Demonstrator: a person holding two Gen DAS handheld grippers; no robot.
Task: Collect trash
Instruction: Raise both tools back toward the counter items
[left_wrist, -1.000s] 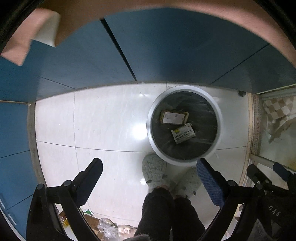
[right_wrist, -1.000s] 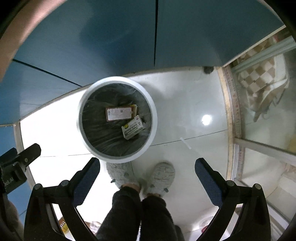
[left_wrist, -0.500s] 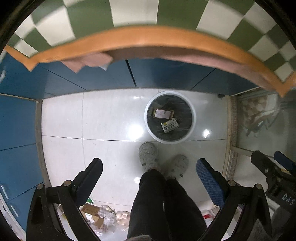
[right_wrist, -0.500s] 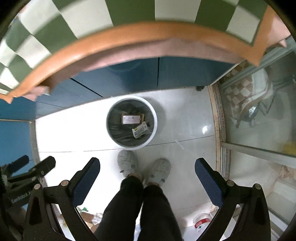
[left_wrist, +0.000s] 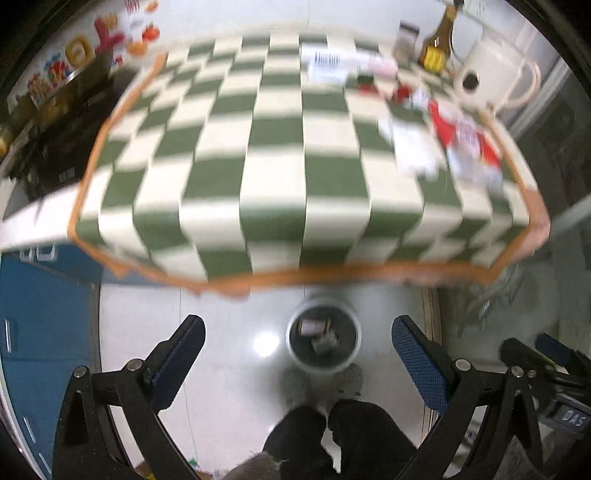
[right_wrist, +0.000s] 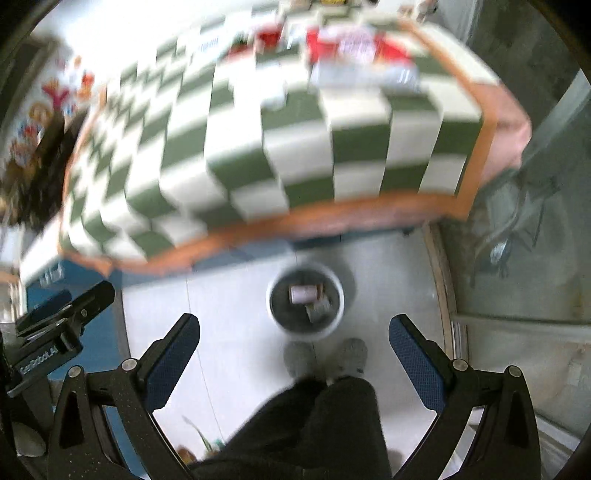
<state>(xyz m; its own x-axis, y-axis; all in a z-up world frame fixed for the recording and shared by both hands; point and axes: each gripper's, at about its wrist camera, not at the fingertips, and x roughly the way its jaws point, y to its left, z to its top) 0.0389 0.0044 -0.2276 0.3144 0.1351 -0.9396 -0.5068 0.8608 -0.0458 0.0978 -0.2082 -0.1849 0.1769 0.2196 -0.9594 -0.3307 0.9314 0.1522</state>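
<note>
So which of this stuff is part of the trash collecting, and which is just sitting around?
Part of the job:
- bin with two boxes inside
- red and white wrappers on the checked table
- both open grippers

Just lying about:
- brown bottle
- white kettle

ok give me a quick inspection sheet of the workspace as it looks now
surface: green and white checked tablecloth with orange border; view blurred
job's things: round bin on the floor holds two boxes; red and white packaging on the cloth's right side
clutter: brown bottle, white jug at the far right corner
grippers: left gripper open, empty; right gripper open, empty
cables: nothing seen
surroundings: blue cabinets, pale tiled floor, person's legs and slippers by the bin
</note>
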